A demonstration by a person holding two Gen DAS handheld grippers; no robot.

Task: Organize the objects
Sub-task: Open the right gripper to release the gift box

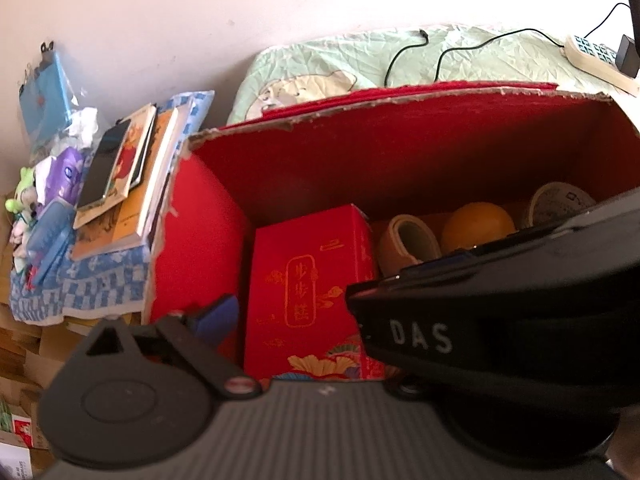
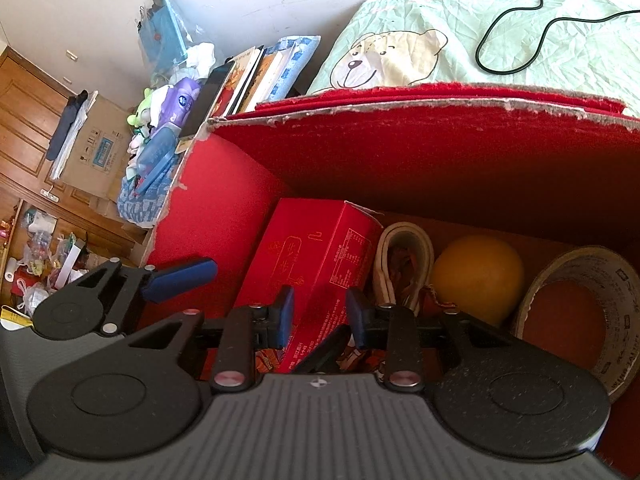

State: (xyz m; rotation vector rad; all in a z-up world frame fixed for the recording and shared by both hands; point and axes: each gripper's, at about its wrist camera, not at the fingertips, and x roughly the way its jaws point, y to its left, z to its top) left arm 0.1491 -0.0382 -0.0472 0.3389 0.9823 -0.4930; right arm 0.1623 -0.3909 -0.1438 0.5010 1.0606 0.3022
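In the left wrist view we are looking down into the big red bin (image 1: 400, 152), where the red carton (image 1: 308, 292) is standing against the left wall beside a tape roll (image 1: 408, 244) and an orange ball (image 1: 478, 226); we are holding our left gripper (image 1: 256, 312) spread wide, only one blue finger (image 1: 218, 316) showing, nothing between. In the right wrist view our right gripper (image 2: 320, 316) is pointing steeply down, its pads partly closed around the carton's near corner, contact unclear. We are judging the carton light, stiff, slightly slick, best pinched across its narrow faces
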